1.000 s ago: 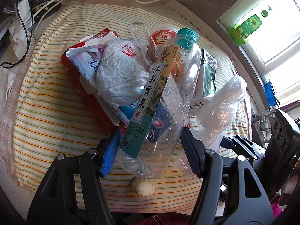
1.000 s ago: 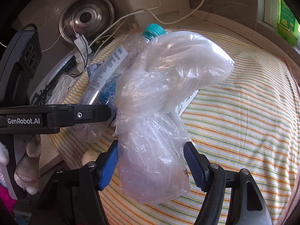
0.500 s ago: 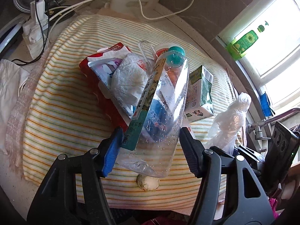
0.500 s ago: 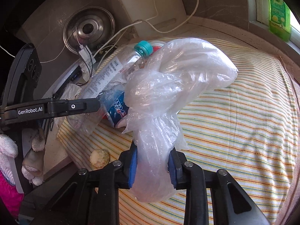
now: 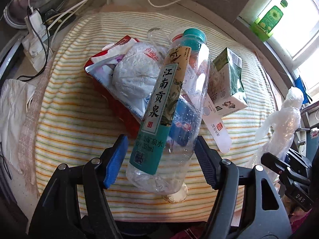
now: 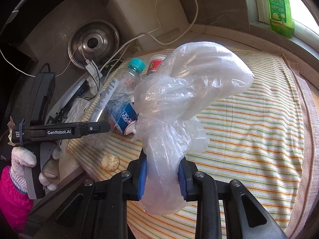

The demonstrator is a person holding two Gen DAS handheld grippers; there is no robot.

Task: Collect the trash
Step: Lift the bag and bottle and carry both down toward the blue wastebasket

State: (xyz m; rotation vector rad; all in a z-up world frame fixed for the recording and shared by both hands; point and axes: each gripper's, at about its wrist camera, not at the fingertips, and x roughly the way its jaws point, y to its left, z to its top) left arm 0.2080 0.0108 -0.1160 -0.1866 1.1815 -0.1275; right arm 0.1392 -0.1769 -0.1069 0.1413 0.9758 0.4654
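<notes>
The right gripper's (image 6: pixel 163 157) blue pads (image 6: pixel 142 175) are clamped on the neck of a clear plastic bag (image 6: pixel 189 83). Its jaws have just been closing, and the film is bunched tight between them. The left gripper's (image 5: pixel 161 139) fingers stand apart around the lower body of a plastic water bottle (image 5: pixel 169 109). Its jaws have just been opening. The right-side pad lies against the bottle's wall, while a thin gap shows beside the left blue pad (image 5: pixel 114 159).

The bag is held up off the striped cloth (image 6: pixel 249 129), ballooning above the pads in a wrinkled, cloudy lobe that leans to the right. The bottle is empty and dented, with a teal cap and a long green and tan label printed in Chinese. It slants with its cap up over the heap of trash and its base low near the cloth's front edge.

Only the left wrist view shows the heap itself: a crumpled white wrapper (image 5: pixel 133 77) on a red packet (image 5: pixel 127 117), and a green and white drink carton (image 5: pixel 227 79) just beside the bottle. In that view the bag (image 5: pixel 283 123) shows as a thin twisted column at the far right.

Only the right wrist view shows the left gripper from the side, held by a hand (image 6: pixel 22 159) in a white knit glove with a pink sleeve. It also shows a blue wrapper (image 6: pixel 125 119) behind the bottle (image 6: pixel 117 91) and a pale round lump (image 6: pixel 109 162) lying alone on the cloth near the front.
</notes>
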